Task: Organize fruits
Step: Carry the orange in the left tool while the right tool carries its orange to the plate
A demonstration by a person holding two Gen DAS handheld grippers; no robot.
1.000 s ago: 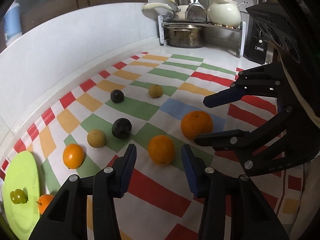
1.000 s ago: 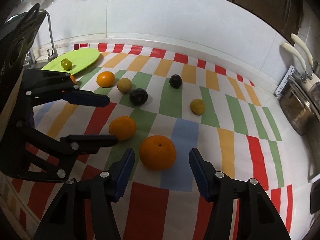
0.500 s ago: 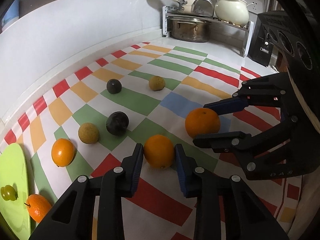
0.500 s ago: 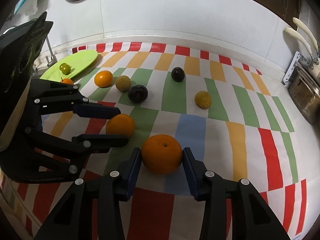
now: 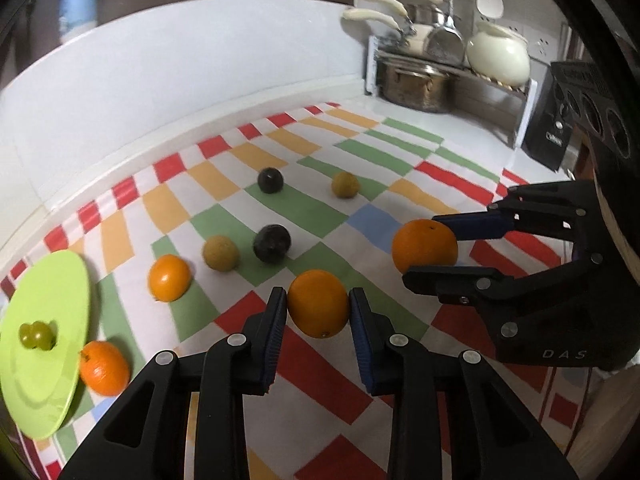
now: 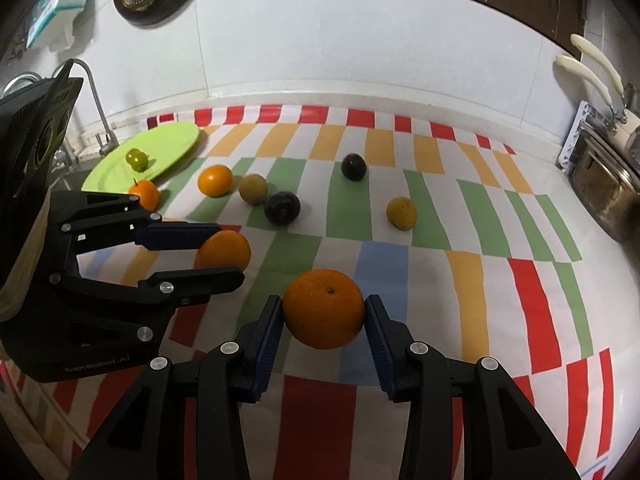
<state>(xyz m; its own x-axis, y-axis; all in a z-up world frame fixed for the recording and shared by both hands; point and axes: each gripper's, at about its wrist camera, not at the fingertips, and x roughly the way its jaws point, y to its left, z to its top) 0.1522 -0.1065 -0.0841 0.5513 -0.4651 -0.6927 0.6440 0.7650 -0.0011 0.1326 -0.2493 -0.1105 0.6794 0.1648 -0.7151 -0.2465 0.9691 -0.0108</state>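
My left gripper is shut on a smooth orange, lifted off the checked cloth; it also shows in the right wrist view. My right gripper is shut on a larger orange, also lifted; it shows in the left wrist view. On the cloth lie a small orange, two tan fruits and two dark plums. A green plate at the left holds two green grapes; a tangerine lies at its rim.
A white backsplash wall borders the far side of the counter. A rack with pots and a cream kettle stands at the far right corner. A tap and sink lie beyond the plate. A black appliance stands at the right.
Both grippers closed on their oranges and lifted them off the cloth. One second ago both jaws were open around the fruit.
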